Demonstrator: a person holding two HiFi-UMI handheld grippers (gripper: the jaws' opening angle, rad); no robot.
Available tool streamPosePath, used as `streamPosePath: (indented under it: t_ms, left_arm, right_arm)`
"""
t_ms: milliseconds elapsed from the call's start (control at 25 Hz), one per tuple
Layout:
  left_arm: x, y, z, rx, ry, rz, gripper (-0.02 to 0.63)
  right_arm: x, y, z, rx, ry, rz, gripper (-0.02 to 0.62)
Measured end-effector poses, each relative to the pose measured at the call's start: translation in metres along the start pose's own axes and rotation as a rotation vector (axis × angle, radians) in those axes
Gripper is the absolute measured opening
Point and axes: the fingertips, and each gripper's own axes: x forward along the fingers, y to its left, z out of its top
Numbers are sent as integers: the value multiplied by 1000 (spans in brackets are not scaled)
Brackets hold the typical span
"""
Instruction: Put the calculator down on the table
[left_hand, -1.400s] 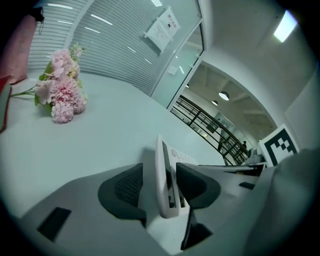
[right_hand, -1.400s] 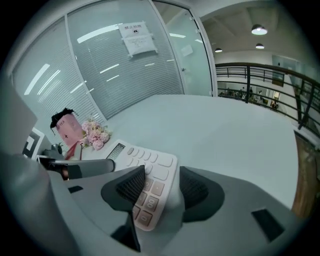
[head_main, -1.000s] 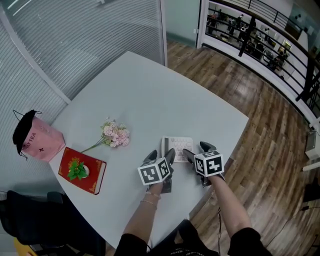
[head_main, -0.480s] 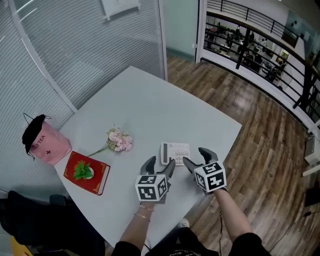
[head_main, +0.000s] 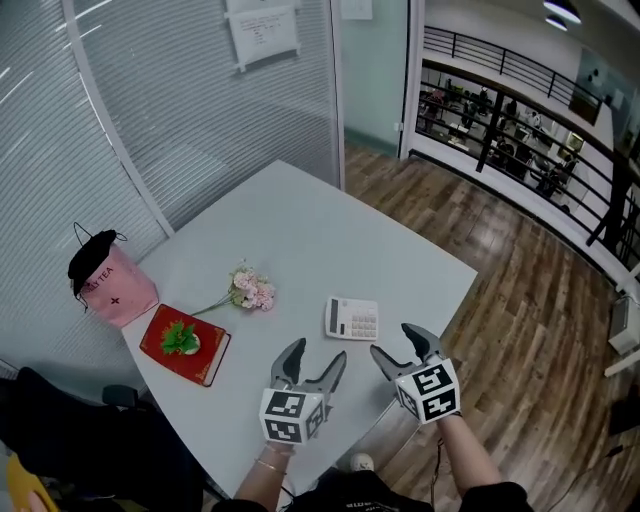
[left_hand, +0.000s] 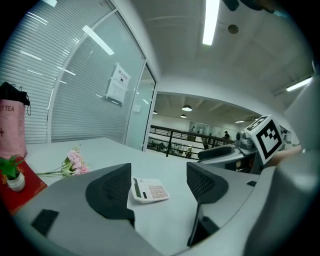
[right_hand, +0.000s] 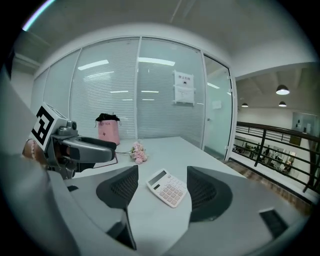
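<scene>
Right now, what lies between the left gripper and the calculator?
Nothing: only bare table separates the left gripper from the calculator, as the head view shows.

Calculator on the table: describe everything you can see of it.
The white, flat rectangular plastic calculator lies face up on the pale grey table, near the edge closest to the person. A dark display strip runs along one end; a grid of pale keys fills the rest. Only the table touches it: the left gripper and right gripper hover short of it, fingers apart.

"TEA" on pink bag (head_main: 120, 292), wall notices (head_main: 262, 30) too small to read
</scene>
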Motion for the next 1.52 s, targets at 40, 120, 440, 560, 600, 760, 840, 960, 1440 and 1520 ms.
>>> streamPosePath:
  t_ms: [40,120,440,560,600,760,840,960,1440,1520]
  left_arm:
    - [-9,-7,3,3,-14,-18,348]
    - [-26,-19,5,14,-28,-46,348]
    - [-76,-44,-34,40,0,-50,348]
    - [-96,-53,-49,9,-9,-44,348]
    - [-102,-57,-53,8,-9,-41,348]
    - [-120,-69,-77,26,33,-55,348]
    - [-125,-72,-87,32,54,-57,348]
    - [-128,-72,-91,44,61,-47,348]
    - [-136,-65,-93,109,45,14,272]
    - [-140,-64,-91,109,24,46,120]
  right_arm:
    - [-8,4,2,3,-14,1,313]
    - [-23,14,3,1,-39,-5,313]
    - [-67,52,-15,-39,-83,-18,313]
    - [-78,72,-37,-33,-61,11,314]
    - [-82,79,-47,-34,-46,21,316]
    - [-94,97,-76,-31,-4,35,318]
    - [-98,101,-82,-28,2,32,318]
    - [-101,103,-83,-26,-4,26,318]
    - [-102,119,-82,-86,-10,22,216]
    - [-105,120,-79,-96,-27,0,98]
